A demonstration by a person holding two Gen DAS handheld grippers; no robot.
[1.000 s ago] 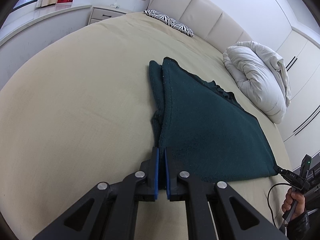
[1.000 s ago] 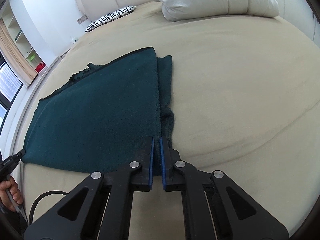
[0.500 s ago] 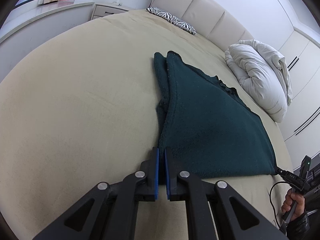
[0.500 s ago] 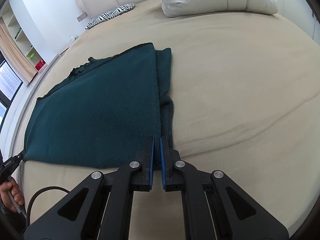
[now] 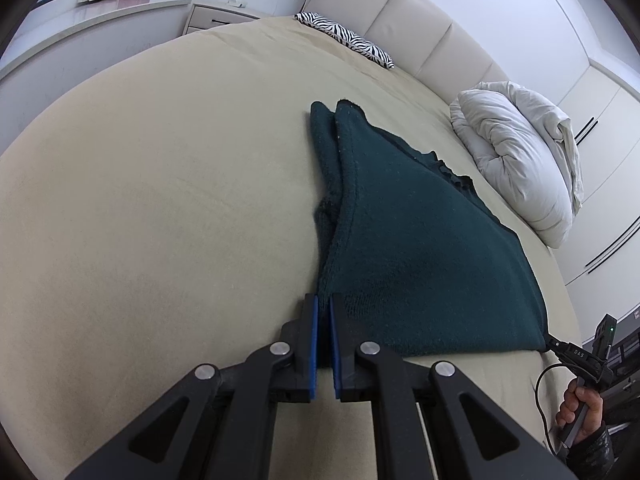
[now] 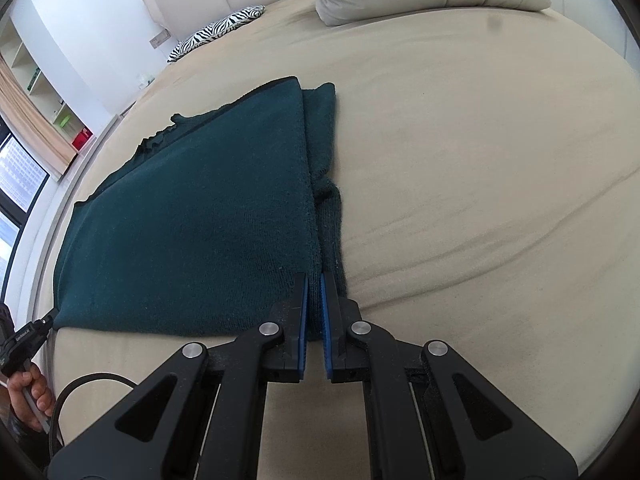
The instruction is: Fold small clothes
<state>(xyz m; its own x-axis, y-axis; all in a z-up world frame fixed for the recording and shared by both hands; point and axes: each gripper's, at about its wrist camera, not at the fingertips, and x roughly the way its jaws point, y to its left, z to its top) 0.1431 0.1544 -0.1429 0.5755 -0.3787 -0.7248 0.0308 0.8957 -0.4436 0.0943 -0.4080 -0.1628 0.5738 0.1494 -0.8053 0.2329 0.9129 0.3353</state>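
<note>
The left claw (image 5: 323, 306) is pressed together and pinches one near corner of the cloth (image 5: 420, 248). The right claw (image 6: 314, 284) is pressed together too and pinches the other near corner. So each claw has its own corner, and neither is nearer. From both claws the cloth runs away in front, along the bed (image 5: 160, 184), and its near edge goes straight across from one claw to the other. The cloth is dark green and fuzzy. It looks folded once, with a thin strip of the under layer showing along each side.
</note>
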